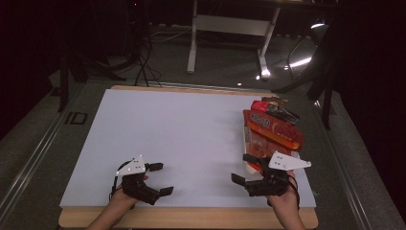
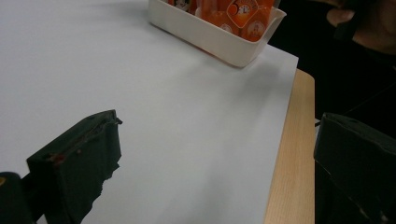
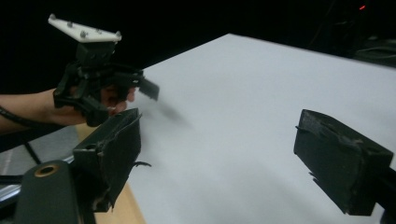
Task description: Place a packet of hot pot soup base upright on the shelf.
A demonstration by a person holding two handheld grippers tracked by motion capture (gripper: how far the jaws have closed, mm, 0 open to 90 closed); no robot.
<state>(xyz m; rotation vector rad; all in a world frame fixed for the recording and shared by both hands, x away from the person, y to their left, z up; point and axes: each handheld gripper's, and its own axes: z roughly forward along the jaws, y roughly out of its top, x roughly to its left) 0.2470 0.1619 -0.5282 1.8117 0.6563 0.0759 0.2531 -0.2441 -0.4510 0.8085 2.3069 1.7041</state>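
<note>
My left gripper point(image 1: 161, 178) rests near the front left of the white board point(image 1: 182, 139), open with nothing between its jaws. My right gripper point(image 1: 243, 168) stands open and empty at the front right, just in front of a white tray point(image 1: 245, 140). The tray holds several orange and red snack packets point(image 1: 273, 128). In the left gripper view my open left gripper point(image 2: 219, 163) faces that white tray point(image 2: 210, 35) and its orange packets point(image 2: 238, 11) across bare board. In the right gripper view my open right gripper point(image 3: 229, 158) looks toward the left gripper point(image 3: 100, 84), held in a hand.
The board lies on a wooden table whose edge point(image 1: 191, 218) shows along the front. A dark wrapper point(image 1: 280, 109) sits on the far end of the packets. Beyond the table stand a white desk frame point(image 1: 230, 28) and cables on the floor.
</note>
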